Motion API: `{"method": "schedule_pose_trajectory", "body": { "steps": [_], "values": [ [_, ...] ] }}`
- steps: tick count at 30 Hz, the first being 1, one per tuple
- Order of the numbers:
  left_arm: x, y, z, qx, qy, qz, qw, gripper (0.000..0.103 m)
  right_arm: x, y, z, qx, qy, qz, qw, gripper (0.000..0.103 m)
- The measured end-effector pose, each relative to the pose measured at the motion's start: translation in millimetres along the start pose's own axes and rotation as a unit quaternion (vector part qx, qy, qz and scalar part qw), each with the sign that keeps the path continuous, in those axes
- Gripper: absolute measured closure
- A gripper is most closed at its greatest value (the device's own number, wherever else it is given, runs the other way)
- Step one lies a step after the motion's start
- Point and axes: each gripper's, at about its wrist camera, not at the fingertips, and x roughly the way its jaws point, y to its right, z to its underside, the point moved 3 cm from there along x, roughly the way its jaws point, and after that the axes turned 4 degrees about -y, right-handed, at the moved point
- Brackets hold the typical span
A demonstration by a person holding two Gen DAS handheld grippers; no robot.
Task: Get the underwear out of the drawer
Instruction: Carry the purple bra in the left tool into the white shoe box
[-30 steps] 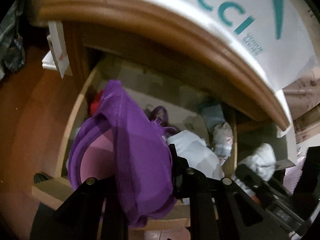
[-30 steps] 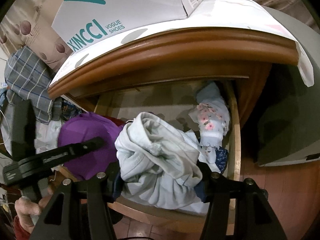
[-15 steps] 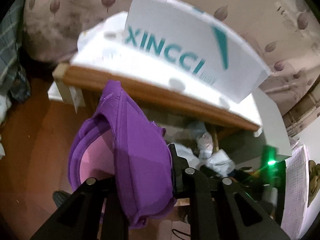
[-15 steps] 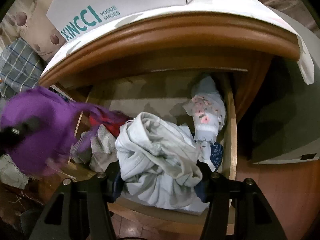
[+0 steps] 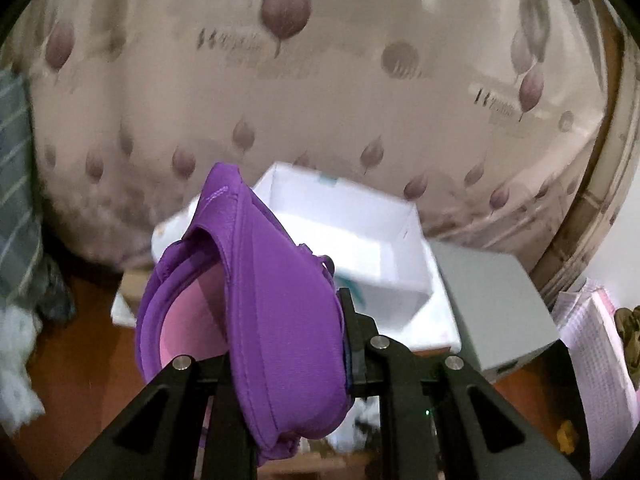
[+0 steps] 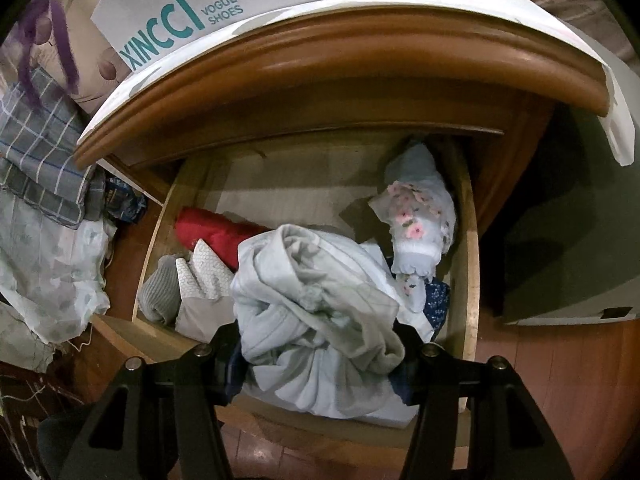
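**Two garments clamped, several ways for either to snag or slip**

On the left, the left gripper (image 5: pixel 280 364) is holding a padded purple bra with a pink lining (image 5: pixel 256 320), its jaws squeezed right down on the fabric. The bra is up in the air in front of the leaf-patterned wall covering (image 5: pixel 320 80), clear of the drawer, above an open white cardboard shoe box (image 5: pixel 360 248). Its purple straps (image 6: pixel 48 40) are dangling loose, showing at the far left edge of the right wrist view. My worry there is that those trailing straps are free to catch on the box rim or the curved wooden top edge of the cabinet (image 6: pixel 340 64) if the hand swings sideways, and the grip is only on a fold of the cup, so a tug could pull it out.

Moving right, the right gripper (image 6: pixel 320 360) is standing about half open, both pads pressing on a crumpled pale blue cotton bundle (image 6: pixel 312 308) that is sitting at the front of the open wooden drawer (image 6: pixel 466 248). That bundle is bulky and loosely wadded; lifting it may be dragging up the white honeycomb-print piece (image 6: pixel 200 276) beside it, or shedding a layer back inside. The folded red cloth (image 6: pixel 212 228) and the floral white underwear (image 6: pixel 416 224) are lying further in, untouched.
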Motion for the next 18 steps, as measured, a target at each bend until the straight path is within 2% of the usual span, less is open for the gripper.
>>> {"method": "schedule_pose_trajectory", "body": {
  "steps": [2, 5, 9, 15, 18],
  "values": [
    [3.6, -0.7, -27.7, 0.005, 0.021, -0.01, 0.9997, 0.087, 0.4, 0.2, -0.5, 0.001, -0.002, 0.004, 1.0, 0.046],
    [25.7, -3.1, -66.2, 0.011, 0.03, -0.012, 0.9994, 0.087, 0.7, 1.4, -2.0, 0.004, -0.003, 0.001, 1.0, 0.046],
    [68.8, -7.9, -94.9, 0.02, 0.023, -0.008, 0.9995, 0.087, 0.8, 3.5, -3.4, 0.008, -0.002, -0.002, 1.0, 0.046],
    [144.3, -11.4, -110.3, 0.027, -0.003, 0.006, 0.9996, 0.087, 4.7, 5.4, -4.5, 0.013, -0.009, -0.006, 1.0, 0.046],
    [179.4, -16.7, -104.7, 0.034, -0.019, -0.006, 0.9992, 0.086, 5.5, 4.4, -5.0, 0.014, -0.011, -0.009, 1.0, 0.046]
  ]
}}
